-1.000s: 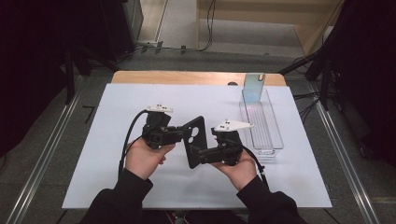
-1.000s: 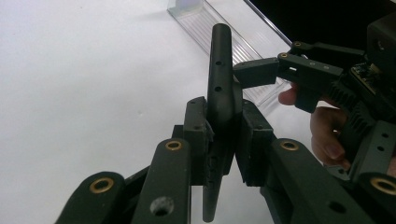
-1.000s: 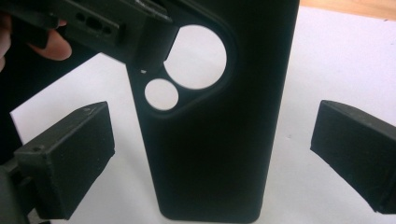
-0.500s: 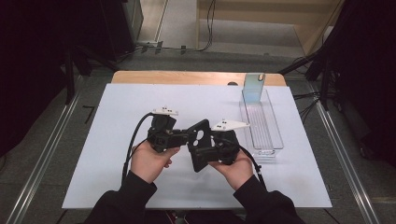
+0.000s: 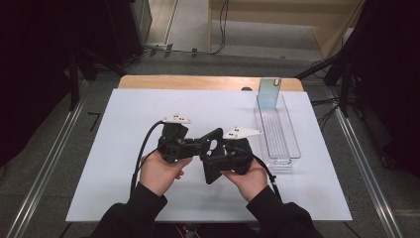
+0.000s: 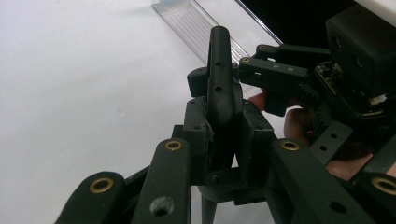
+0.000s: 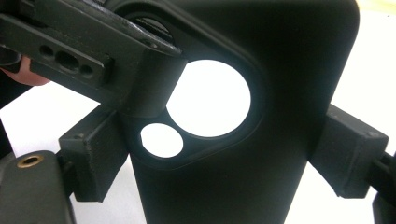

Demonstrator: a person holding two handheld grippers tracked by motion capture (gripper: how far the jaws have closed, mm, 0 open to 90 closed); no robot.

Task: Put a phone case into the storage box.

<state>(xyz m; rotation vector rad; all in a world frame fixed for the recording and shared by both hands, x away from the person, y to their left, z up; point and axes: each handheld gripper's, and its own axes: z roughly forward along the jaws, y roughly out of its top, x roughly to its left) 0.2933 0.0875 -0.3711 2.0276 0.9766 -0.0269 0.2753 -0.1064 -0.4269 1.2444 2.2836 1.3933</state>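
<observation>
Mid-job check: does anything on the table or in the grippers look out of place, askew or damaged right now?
Nothing stands out. The black phone case is clamped by both the left gripper and the right gripper above the white table, with no visible cracks. The clear tray sits square at the right.

Matt black phone case [image 7: 261, 140], probably silicone.

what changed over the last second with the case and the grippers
Both hands drew slightly nearer the person, and the black phone case tilted between them. Left gripper and right gripper kept their grip on it. The clear tray stayed put.
</observation>
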